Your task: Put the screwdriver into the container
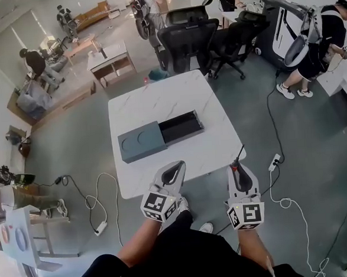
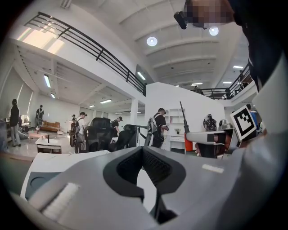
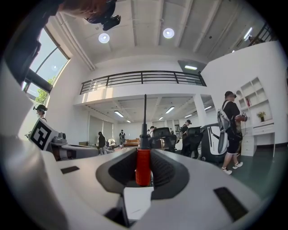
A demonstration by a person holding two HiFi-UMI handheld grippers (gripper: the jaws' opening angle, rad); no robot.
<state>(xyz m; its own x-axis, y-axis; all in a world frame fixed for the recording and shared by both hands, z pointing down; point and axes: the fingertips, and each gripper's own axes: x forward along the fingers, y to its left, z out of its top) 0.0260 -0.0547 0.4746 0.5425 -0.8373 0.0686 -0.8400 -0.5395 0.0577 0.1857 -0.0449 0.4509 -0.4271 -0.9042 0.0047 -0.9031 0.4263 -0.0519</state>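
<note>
A grey-blue container (image 1: 160,136) lies on the white table (image 1: 159,97); its lid is slid left and the dark inside shows at its right end. A screwdriver (image 3: 143,166) with a red handle stands upright in my right gripper (image 3: 144,152), which is shut on the handle, with the thin shaft pointing up. In the head view that gripper (image 1: 241,176) is off the table's near right corner, and the screwdriver (image 1: 240,157) rises above it. My left gripper (image 1: 173,173) hovers at the near table edge, shut and empty. In its own view the left gripper (image 2: 143,149) faces the container (image 2: 38,182).
Black office chairs (image 1: 187,36) stand past the table's far edge. Cables (image 1: 101,199) and a power strip (image 1: 274,161) lie on the floor on both sides. A person (image 1: 321,42) stands at the far right, and a small table (image 1: 111,59) stands at the back left.
</note>
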